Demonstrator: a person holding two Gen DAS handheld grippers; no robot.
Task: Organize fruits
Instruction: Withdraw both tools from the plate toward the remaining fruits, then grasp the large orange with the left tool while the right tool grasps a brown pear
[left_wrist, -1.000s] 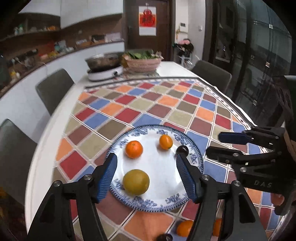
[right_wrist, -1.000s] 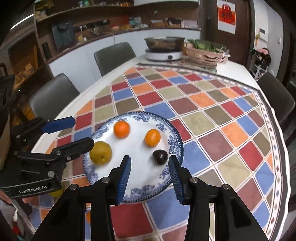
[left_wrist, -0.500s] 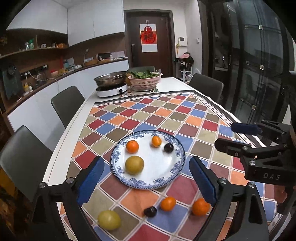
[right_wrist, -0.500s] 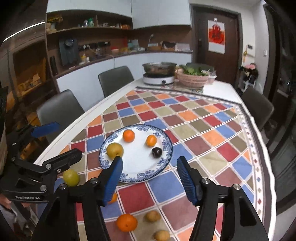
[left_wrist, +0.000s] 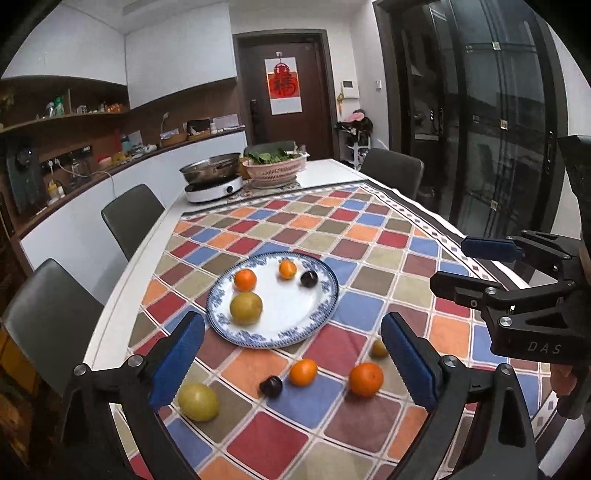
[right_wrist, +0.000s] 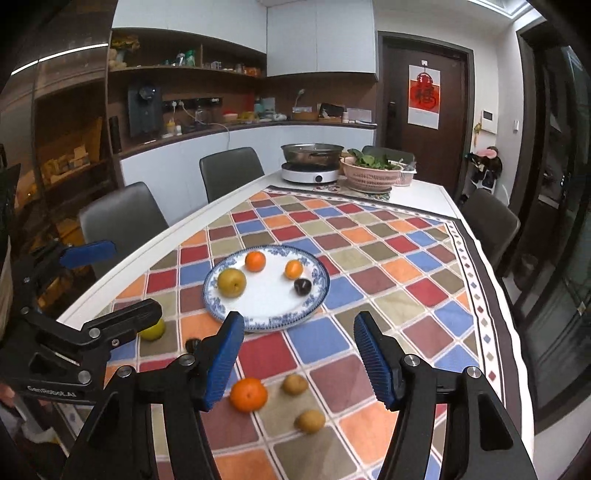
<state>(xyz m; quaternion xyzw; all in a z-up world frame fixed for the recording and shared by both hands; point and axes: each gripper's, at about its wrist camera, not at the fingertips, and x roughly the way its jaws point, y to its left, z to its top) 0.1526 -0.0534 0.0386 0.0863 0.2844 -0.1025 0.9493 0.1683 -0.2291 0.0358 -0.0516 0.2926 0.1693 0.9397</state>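
While both tongs hang apart and empty above the table, the loose orange lies just ahead of the right tongs, nearer than the left tongs; plate beyond.

Even indoor light from overhead on my feeds, soft shadows under fruit on the checkered multicoloured tablecloth, a bright strip glaring on the dark wooden shelving, black vignette and bent lines at the fisheye edges, slight blur on near fruit.
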